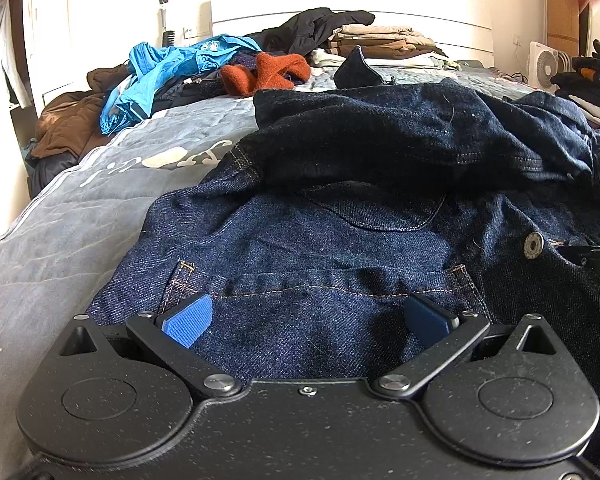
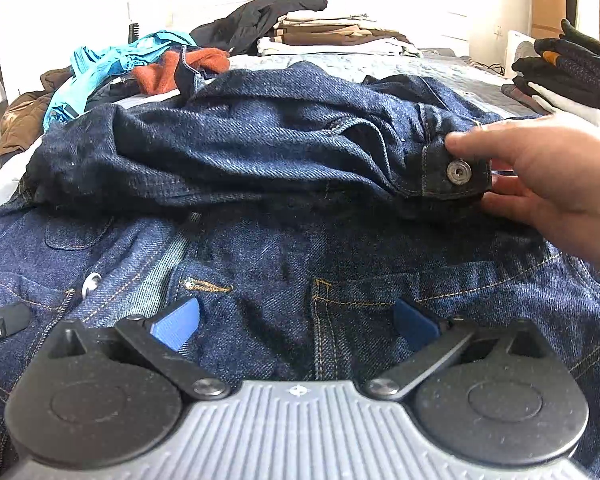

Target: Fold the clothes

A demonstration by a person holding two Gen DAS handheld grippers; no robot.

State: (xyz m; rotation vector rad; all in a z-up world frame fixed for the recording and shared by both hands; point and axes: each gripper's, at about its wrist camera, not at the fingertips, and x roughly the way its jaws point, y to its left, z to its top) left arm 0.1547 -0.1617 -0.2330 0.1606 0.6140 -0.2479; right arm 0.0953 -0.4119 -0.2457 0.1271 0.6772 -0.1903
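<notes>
Jacket (image 1: 340,264): we see it spread on the bed (image 1: 60,220), middle of the frame.
Left gripper (image 1: 306,318): fingers wide apart.
Right gripper (image 2: 296,320): fingers wide apart.
Hand (image 2: 548,176): holds the sleeve cuff (image 2: 456,176), right side.

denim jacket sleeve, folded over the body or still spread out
Folded over: the sleeve lies across the jacket front, a bare hand at its cuff.

black hand-held gripper (image 1: 307,322), blue ribbed pads (image 1: 188,320).
</notes>
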